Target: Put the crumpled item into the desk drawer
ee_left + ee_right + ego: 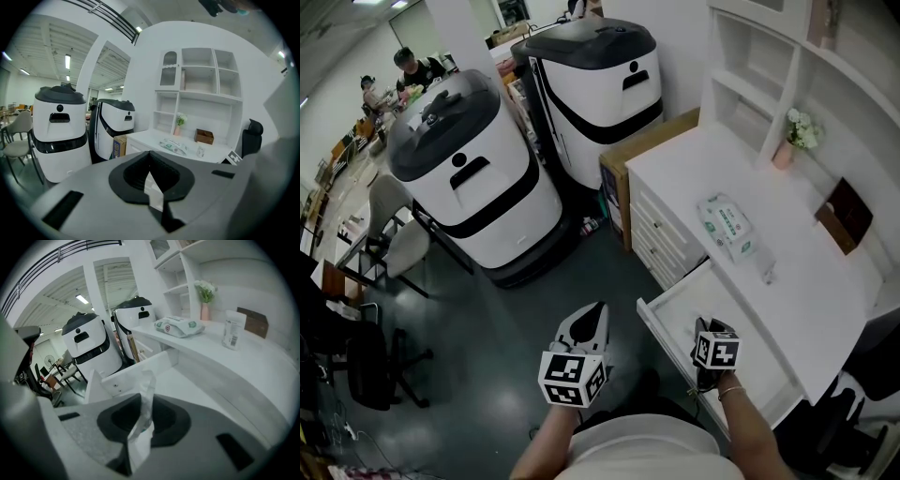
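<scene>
Two tall white-and-black machines (473, 178) stand on the dark floor left of the white bench (787, 281), which carries a shelf unit along its far edge. Under the bench top the drawer (675, 314) is pulled open, its pale inside bare. The right tongs (142, 397) hang over that open drawer, pinched narrowly on the crumpled item (140, 427), a thin white scrap that sticks up past their tips and is not lying in the drawer. The left tongs (150, 164) are off to the left of the drawer, over the floor, drawn together with only a pale sliver in the seam. A pack of wipes (727, 225) lies on the bench top.
</scene>
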